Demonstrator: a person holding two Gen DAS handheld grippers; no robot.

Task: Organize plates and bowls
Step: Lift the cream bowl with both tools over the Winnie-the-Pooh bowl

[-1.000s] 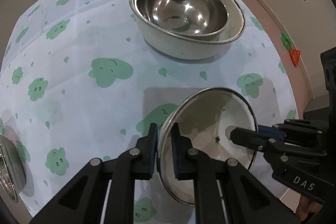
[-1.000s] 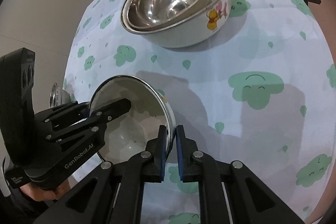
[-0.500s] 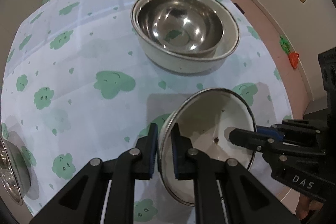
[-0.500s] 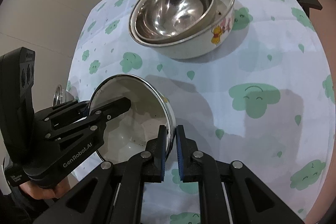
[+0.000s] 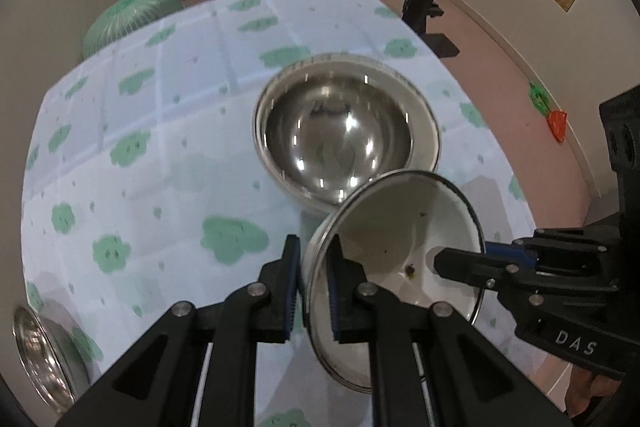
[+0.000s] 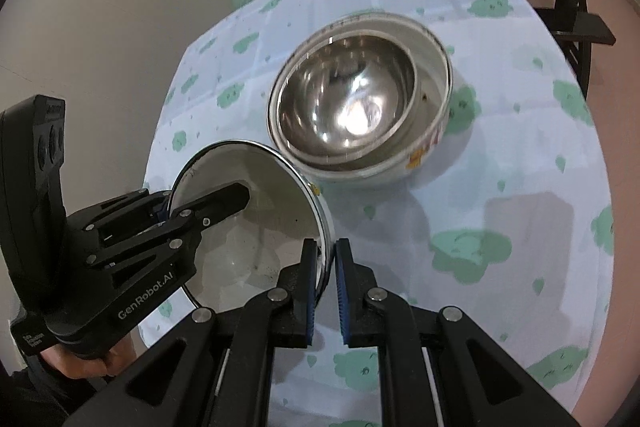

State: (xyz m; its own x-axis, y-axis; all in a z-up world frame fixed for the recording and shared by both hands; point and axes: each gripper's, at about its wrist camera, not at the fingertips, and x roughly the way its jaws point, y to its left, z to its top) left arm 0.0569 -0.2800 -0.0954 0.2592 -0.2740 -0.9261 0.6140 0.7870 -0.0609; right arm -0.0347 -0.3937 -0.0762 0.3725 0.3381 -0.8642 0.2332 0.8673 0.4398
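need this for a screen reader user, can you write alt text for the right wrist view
Two black claws, the right claw in front and the left claw at the left, pinch opposite rims of a tilted white enamel bowl above a cloud-print tablecloth. Behind it, a steel bowl sits nested inside a larger white cartoon-print bowl.

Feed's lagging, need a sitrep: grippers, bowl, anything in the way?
Left hand-held gripper and right hand-held gripper both shut on white enamel bowl, opposite rims. Bowl off the table, tilted. Nested steel bowl just beyond; nothing between.
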